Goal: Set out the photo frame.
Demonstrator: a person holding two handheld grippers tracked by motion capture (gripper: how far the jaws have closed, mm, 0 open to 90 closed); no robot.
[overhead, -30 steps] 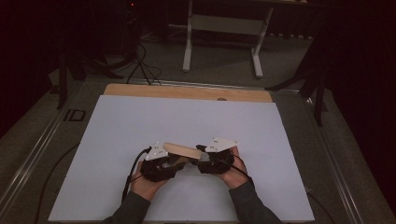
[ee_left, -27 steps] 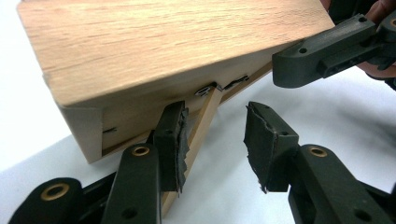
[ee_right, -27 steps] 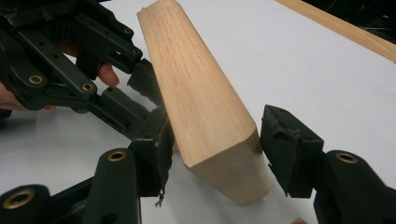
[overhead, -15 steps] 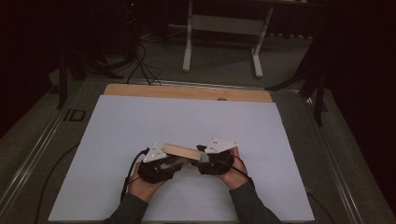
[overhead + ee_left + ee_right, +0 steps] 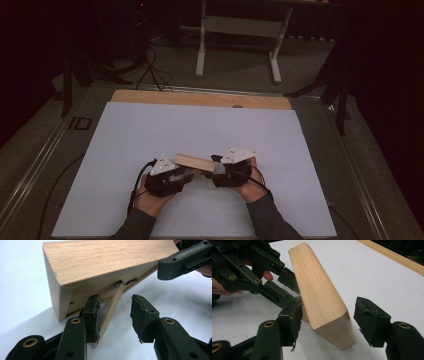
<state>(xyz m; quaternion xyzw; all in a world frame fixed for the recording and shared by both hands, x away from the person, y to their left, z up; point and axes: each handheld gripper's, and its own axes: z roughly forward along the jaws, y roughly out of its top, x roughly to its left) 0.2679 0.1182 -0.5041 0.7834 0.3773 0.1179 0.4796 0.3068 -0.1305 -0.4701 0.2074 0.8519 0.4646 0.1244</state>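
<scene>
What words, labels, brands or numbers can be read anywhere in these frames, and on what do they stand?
None can be read.
The wooden block shows bare grain in both gripper views, with no print.
The white sheet is blank.
The left gripper and the right gripper carry no legible marking.
A dark rectangular outline left of the sheet holds no readable text.
</scene>
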